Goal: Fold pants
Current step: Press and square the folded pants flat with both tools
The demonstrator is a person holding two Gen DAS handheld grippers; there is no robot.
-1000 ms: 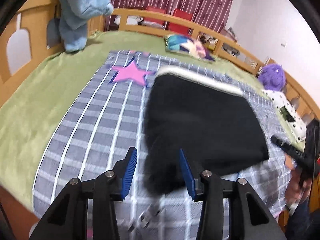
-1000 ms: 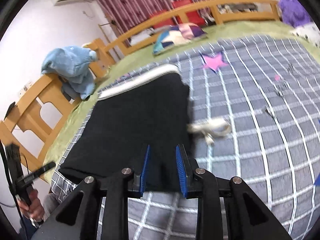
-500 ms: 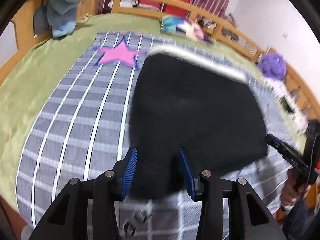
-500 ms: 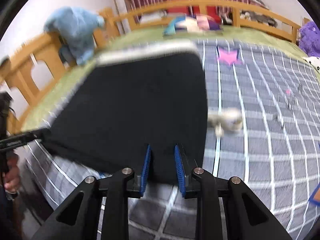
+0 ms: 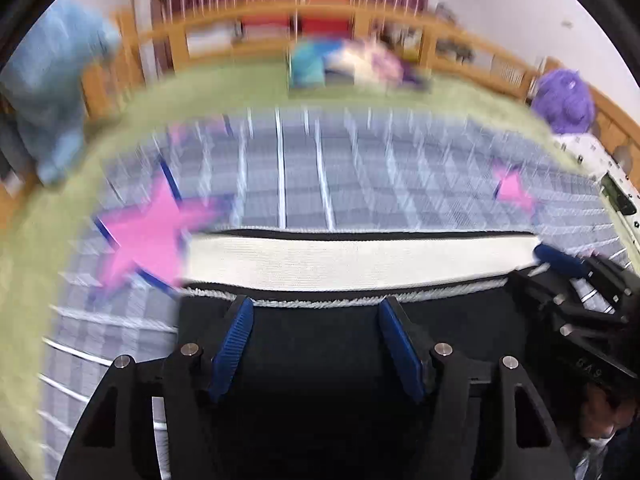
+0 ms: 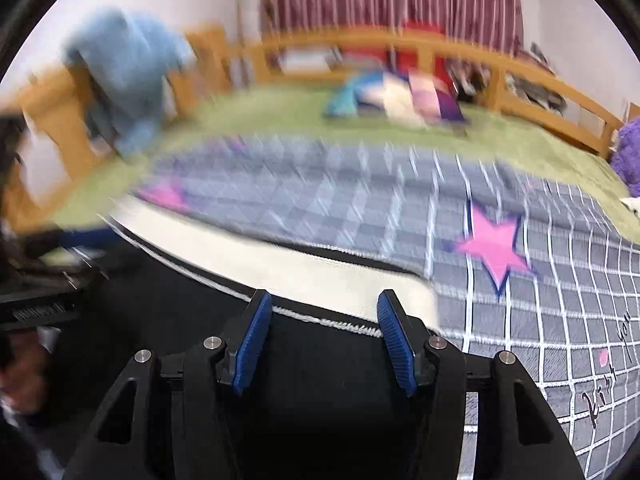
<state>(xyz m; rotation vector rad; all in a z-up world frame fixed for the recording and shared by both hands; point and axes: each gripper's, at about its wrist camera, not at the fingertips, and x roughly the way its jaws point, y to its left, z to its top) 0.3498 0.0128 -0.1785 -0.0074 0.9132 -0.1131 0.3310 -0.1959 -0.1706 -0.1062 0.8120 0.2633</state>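
Observation:
Black pants [image 5: 320,344] with a white waistband [image 5: 360,258] lie on a grey checked blanket [image 5: 304,184]. In the left wrist view my left gripper [image 5: 316,316] is open, its blue pads spread over the black fabric just short of the waistband. In the right wrist view the same pants [image 6: 320,360] fill the bottom, and their waistband [image 6: 304,268] runs across. My right gripper [image 6: 326,312] is open over the pants near their right edge. The right gripper also shows at the right of the left wrist view [image 5: 560,264]. Neither holds cloth.
The blanket has pink stars [image 5: 148,228] [image 6: 494,246] and lies on a green sheet [image 6: 280,112]. A wooden bed rail [image 5: 400,24] runs behind. A blue plush [image 6: 124,68] hangs on the rail, a colourful pillow [image 5: 348,64] lies at the back, and a purple plush [image 5: 564,102] sits at the right.
Both grippers carried the pants' lower edge forward toward the waistband, then opened wider; the pants now lie folded with the waistband just ahead of the fingertips.

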